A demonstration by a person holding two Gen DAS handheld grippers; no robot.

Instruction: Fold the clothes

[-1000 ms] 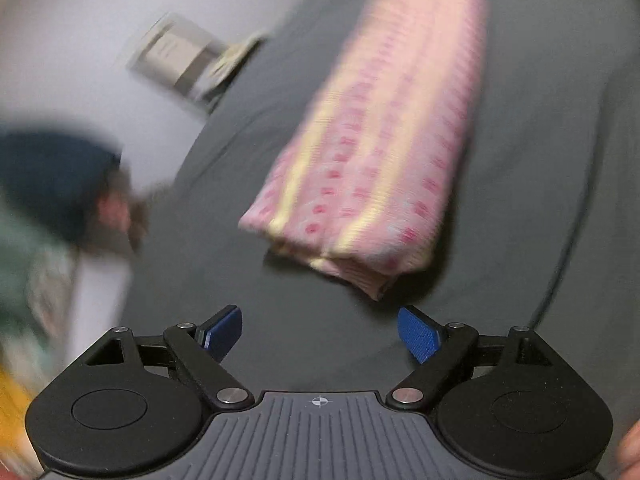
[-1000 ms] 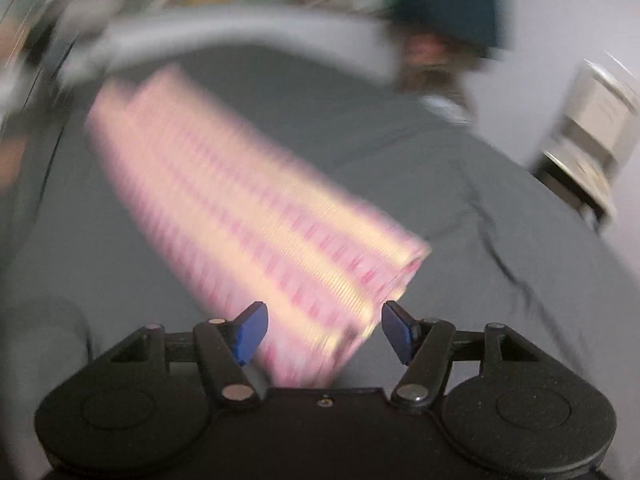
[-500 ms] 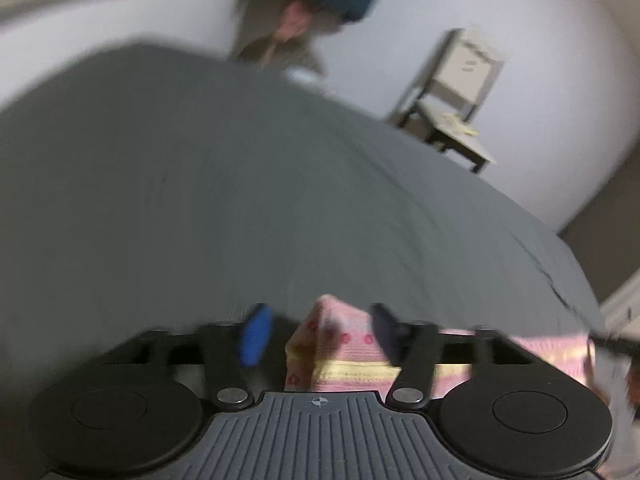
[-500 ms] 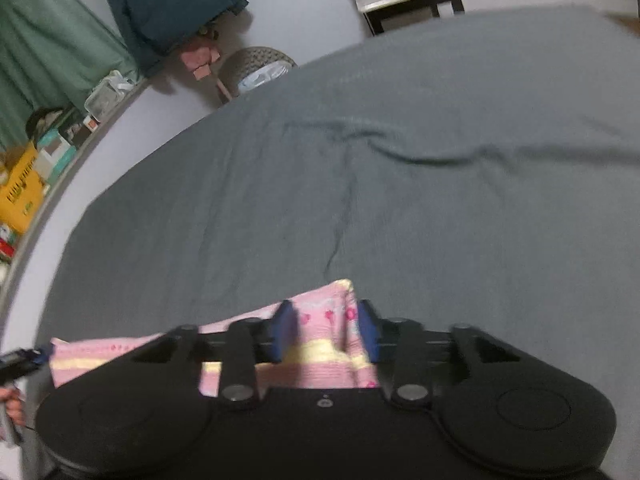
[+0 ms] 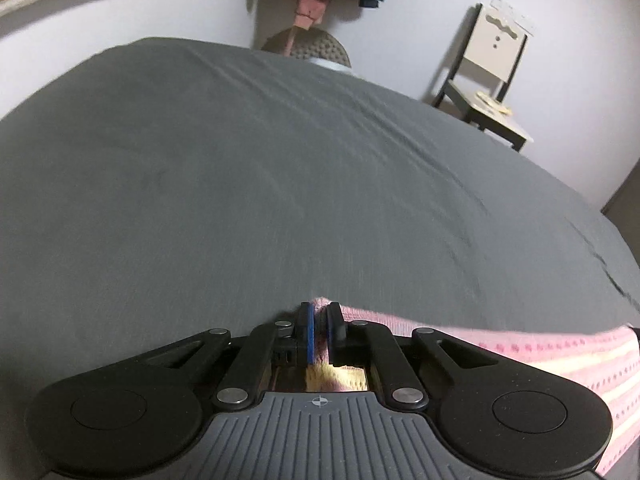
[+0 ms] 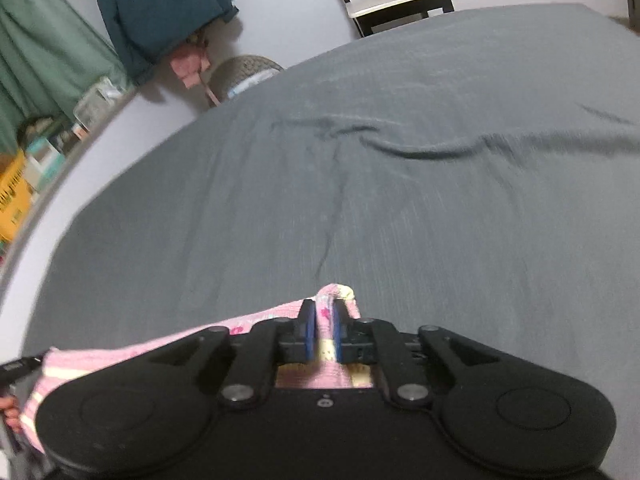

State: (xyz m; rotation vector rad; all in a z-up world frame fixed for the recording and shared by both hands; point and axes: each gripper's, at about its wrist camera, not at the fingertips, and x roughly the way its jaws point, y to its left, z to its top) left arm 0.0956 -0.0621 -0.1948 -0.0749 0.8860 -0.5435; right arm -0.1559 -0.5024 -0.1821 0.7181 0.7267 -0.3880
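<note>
— What are we holding, and how will it behave?

— A pink cloth point(image 5: 532, 354) with pale yellow stripes and small red marks. We judge it light and soft: it hangs limp between our two tools, with no stiffness of its own, so it will sag wherever we don't hold it. It looks like a fine knit or weave, not slippery, and nothing about it is fragile.

— Where do we take hold?

— At the corners or the ends of one edge, which is about where we have it now. The left hand-held gripper point(image 5: 319, 334) is pinched nearly closed on a bunched bit of the cloth, the blue pads pressing it from both sides. The right hand-held gripper point(image 6: 324, 330) is clamped the same way on the other end, with a small tuft point(image 6: 338, 293) poking out past the tips.

— And where is the cloth in relation to the bed?

— It stretches between the two tools, just above the grey bed point(image 5: 280, 184) at its near side. Whether its lower part rests on the sheet we cannot tell; the tool bodies hide it.
</note>
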